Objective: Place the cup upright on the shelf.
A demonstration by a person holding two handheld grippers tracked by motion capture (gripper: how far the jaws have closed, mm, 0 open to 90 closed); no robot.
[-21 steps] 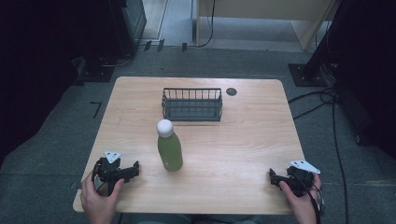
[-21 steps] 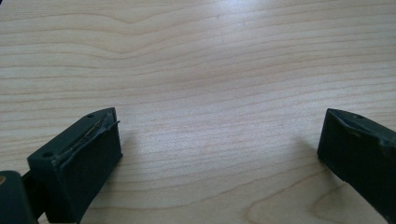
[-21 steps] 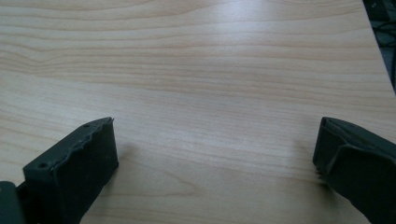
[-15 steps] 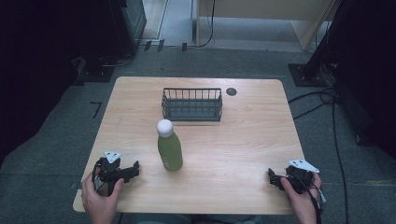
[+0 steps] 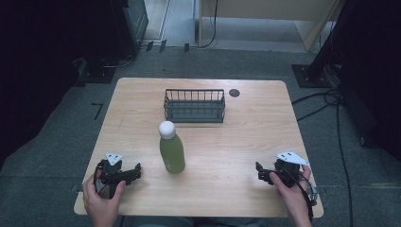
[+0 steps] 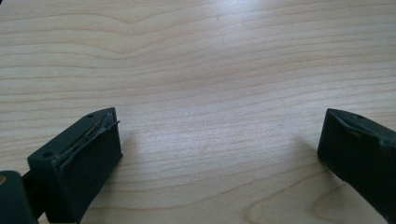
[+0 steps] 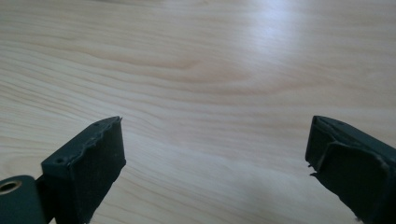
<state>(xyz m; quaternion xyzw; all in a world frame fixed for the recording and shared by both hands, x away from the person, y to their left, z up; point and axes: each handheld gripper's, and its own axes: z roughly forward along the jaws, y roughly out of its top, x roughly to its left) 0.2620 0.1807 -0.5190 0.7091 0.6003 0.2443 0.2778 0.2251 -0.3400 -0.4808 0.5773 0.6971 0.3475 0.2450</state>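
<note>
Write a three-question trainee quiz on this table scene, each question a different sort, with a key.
1. True or false: the green bottle lies on its side.
2. Which is nearer the bottle: A, the left gripper, or B, the right gripper?
3. Fill in: the wire basket stands ___ the bottle, toward the table's far edge.

Key
1. False: it stands upright.
2. A.
3. Behind; they are apart.

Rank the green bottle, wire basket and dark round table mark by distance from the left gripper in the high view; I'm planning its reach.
From the left gripper:
1. Green bottle, just right of it.
2. Wire basket, mid-table, farther back.
3. Dark round mark, far edge, right of the basket.
</note>
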